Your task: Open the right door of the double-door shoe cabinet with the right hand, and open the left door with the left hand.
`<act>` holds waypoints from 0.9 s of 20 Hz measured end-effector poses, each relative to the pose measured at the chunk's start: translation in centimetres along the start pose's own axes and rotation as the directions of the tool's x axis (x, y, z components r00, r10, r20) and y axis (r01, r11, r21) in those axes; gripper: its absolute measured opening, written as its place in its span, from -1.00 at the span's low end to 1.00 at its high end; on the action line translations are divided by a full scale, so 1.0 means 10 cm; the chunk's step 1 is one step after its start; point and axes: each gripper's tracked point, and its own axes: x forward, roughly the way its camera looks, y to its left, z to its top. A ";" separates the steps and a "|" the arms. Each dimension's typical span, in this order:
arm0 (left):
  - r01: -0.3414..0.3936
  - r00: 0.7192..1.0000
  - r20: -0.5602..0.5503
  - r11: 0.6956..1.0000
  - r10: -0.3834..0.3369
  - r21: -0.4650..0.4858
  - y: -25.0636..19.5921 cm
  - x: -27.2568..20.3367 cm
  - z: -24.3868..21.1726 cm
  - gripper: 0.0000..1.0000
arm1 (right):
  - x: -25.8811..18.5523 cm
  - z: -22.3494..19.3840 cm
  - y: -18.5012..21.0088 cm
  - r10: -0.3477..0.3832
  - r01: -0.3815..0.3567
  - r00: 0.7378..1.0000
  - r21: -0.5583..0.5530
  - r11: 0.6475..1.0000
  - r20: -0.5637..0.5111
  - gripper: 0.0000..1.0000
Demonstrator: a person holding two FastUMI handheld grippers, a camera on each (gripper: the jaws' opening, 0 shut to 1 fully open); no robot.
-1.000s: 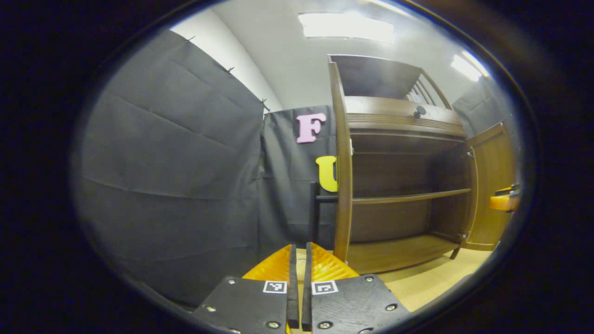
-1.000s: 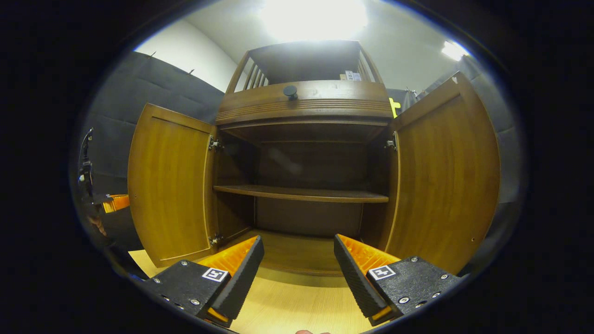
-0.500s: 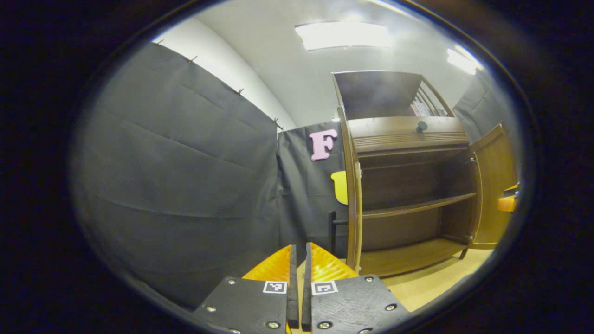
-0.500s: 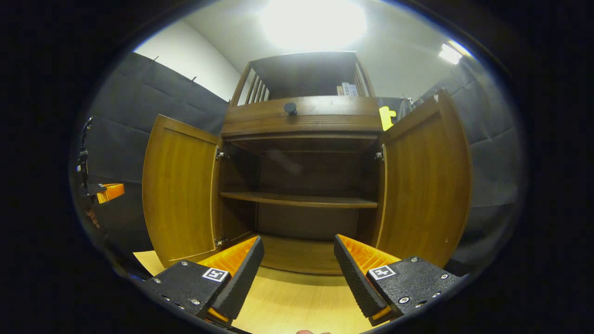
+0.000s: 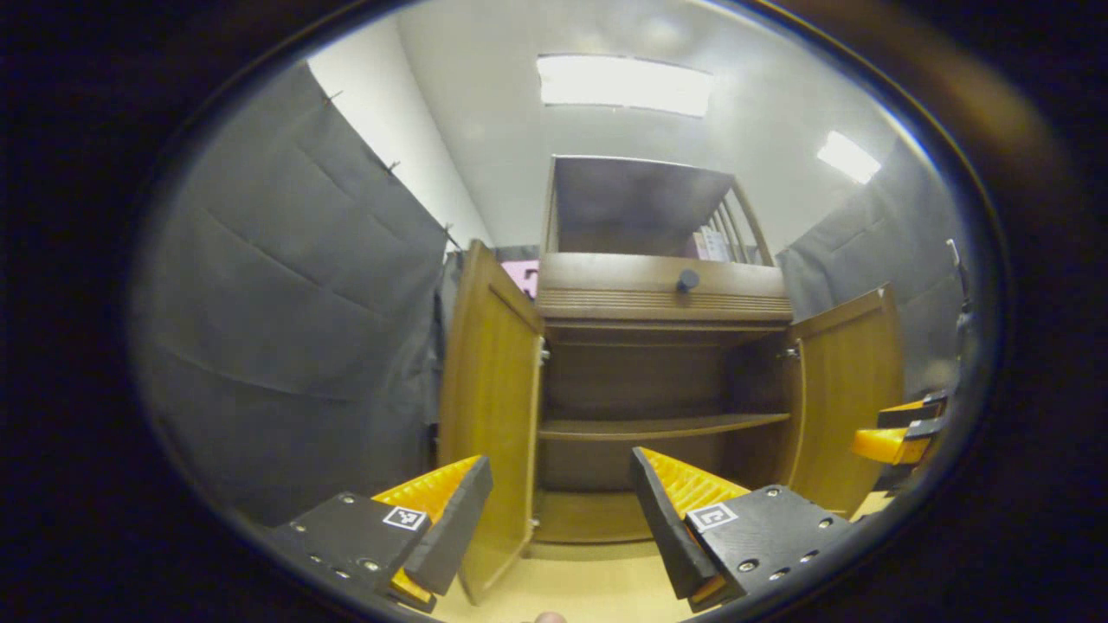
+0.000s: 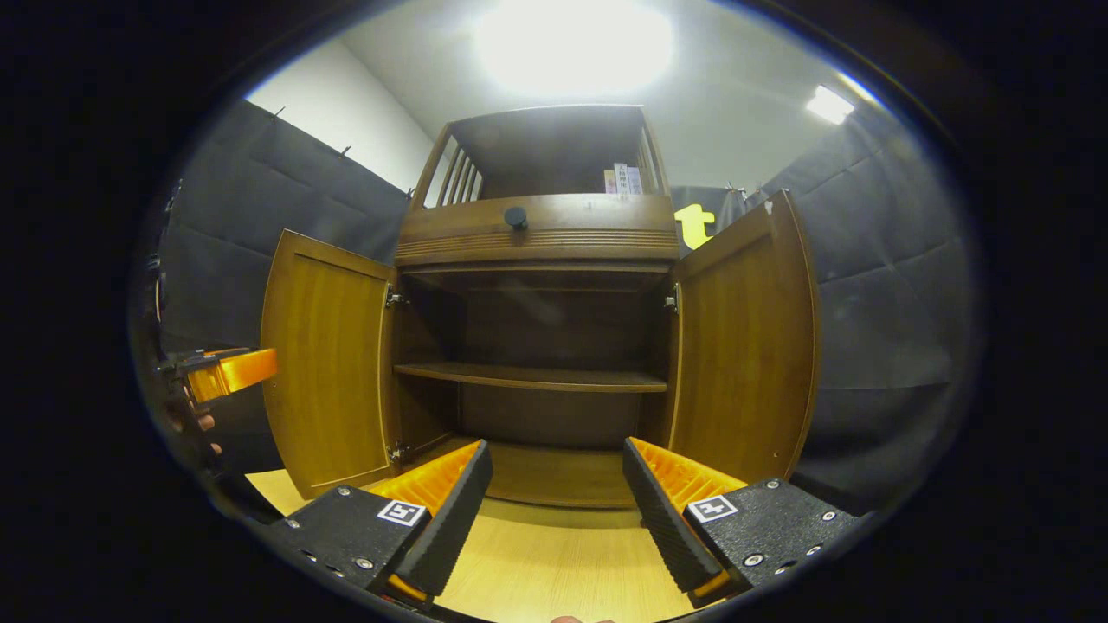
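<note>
You had the shoe cabinet (image 6: 537, 251) straight ahead of both tongs, standing on the pale floor (image 6: 554, 571) just past their tips. It looked like a warm brown wooden piece with an open railed top, a ribbed band with a small dark knob (image 6: 516, 216) under that, and a dark hollow below split by one shelf (image 6: 528, 376).

Both doors stood swung wide, which I judge means the opening was done and you were holding back from the cabinet rather than reaching for it. From the right tongs, the right door (image 6: 744, 346) hung ahead and to the right, its inner face turned toward you, and the left door (image 6: 329, 372) hung ahead and to the left. From the left tongs, the left door (image 5: 489, 407) was just beyond the left finger, and the right door (image 5: 844, 398) farther off to the right.

Your right tongs (image 6: 554, 510) were spread apart with nothing between them, clear of both doors. Your left tongs (image 5: 558, 519) were likewise spread and empty; the edge of the left door sat close behind them, though I cannot tell if anything touched. Holding them apart like this suits letting go of a door.

Each pair also showed at the edge of the other's view, off to the side of the doors.
</note>
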 end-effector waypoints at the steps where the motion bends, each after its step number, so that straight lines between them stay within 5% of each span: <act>1: 0.025 1.000 -0.017 0.999 -0.025 -0.029 -0.10 0.06 -0.04 0.85 | -0.03 0.00 -0.01 -0.004 0.004 1.000 -0.006 1.000 0.003 0.88; 5: 0.054 0.998 -0.038 0.996 -0.057 -0.072 -0.24 0.15 -0.16 0.90 | -0.08 -0.02 -0.09 -0.034 0.034 0.999 0.020 0.999 0.010 0.83; 18: -0.016 1.000 -0.004 0.996 0.017 0.086 -0.22 0.03 0.01 0.90 | -0.19 0.01 -0.12 -0.030 0.029 0.999 0.061 0.998 0.013 0.88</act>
